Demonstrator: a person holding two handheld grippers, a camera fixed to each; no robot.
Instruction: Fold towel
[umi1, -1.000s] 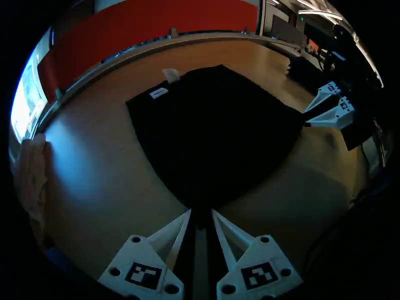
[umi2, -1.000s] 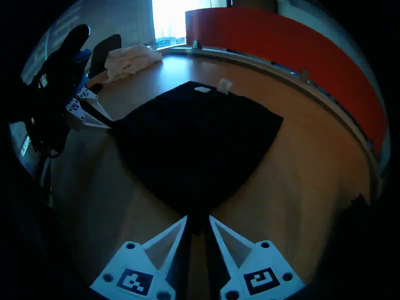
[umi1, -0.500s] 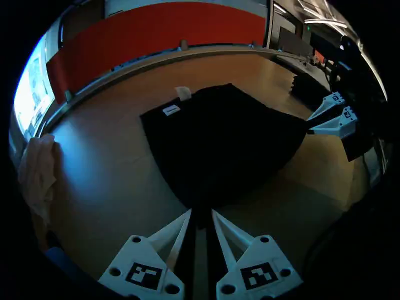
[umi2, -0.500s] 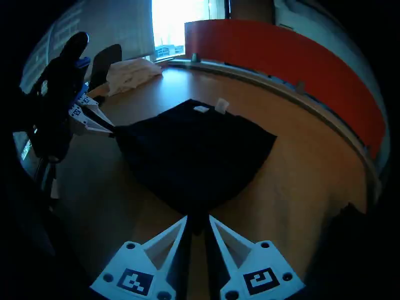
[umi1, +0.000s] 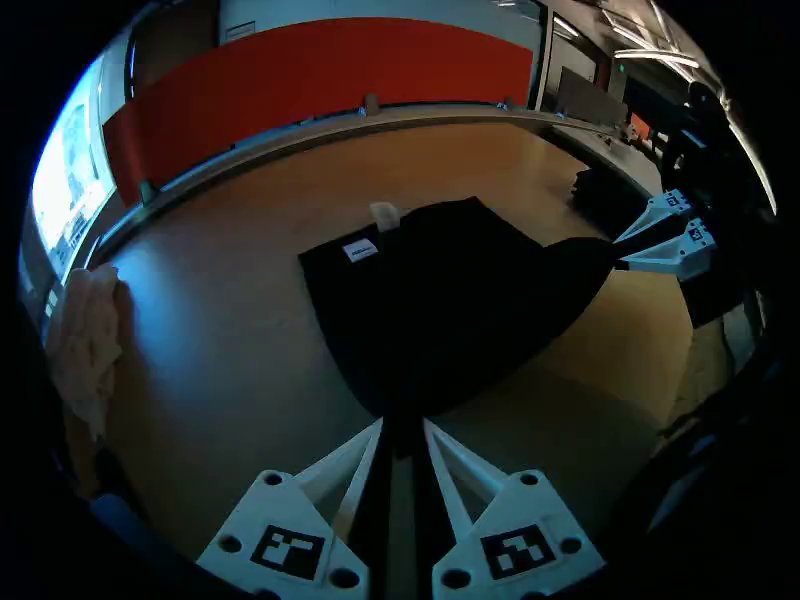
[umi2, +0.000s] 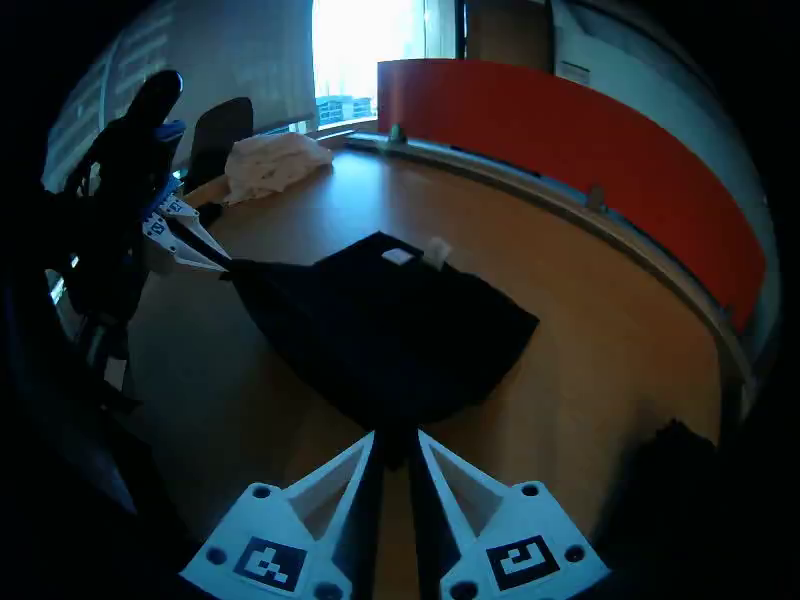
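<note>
Black towel (umi1: 450, 300): near corners raised, middle sagging, far edge flat on wooden table (umi1: 220, 300).

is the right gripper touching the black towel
Touching. The right gripper view shows a corner of the black towel pinched between the fingers of the right gripper; the left gripper view shows the same corner held up at its tips.

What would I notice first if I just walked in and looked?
The big black towel in the middle of the wooden table, with the left gripper and right gripper each pinching a corner. Behind the table runs a bright red panel, and a pale crumpled cloth sits near the window.
</note>
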